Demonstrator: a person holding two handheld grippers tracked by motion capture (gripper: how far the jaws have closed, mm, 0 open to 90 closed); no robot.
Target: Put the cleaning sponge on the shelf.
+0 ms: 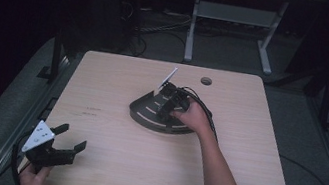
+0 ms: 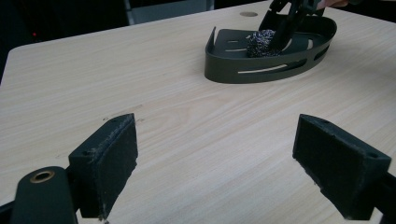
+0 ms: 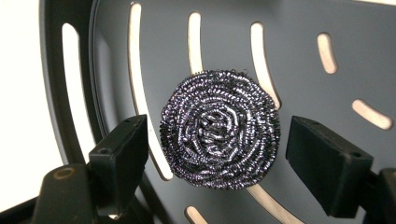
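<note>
Hovering my right gripper [image 3: 212, 154] over the steel scourer [image 3: 220, 128], which lies flat in the slotted black tray [image 3: 327, 28]; jaws spread, pads just clear either side, gripping nothing. Risk: wire strands snag a pad on lift-off, dragging the scourer out. Left gripper [image 2: 224, 168] wide open, idle.

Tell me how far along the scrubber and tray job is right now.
Looks done: the steel wool scrubber lies in the dark slotted tray. In hand: the right tool straddles it, jaws open, pads apparently clear of it. Left: probably only drawing that tool away. The left tool sits open near the table's corner.
</note>
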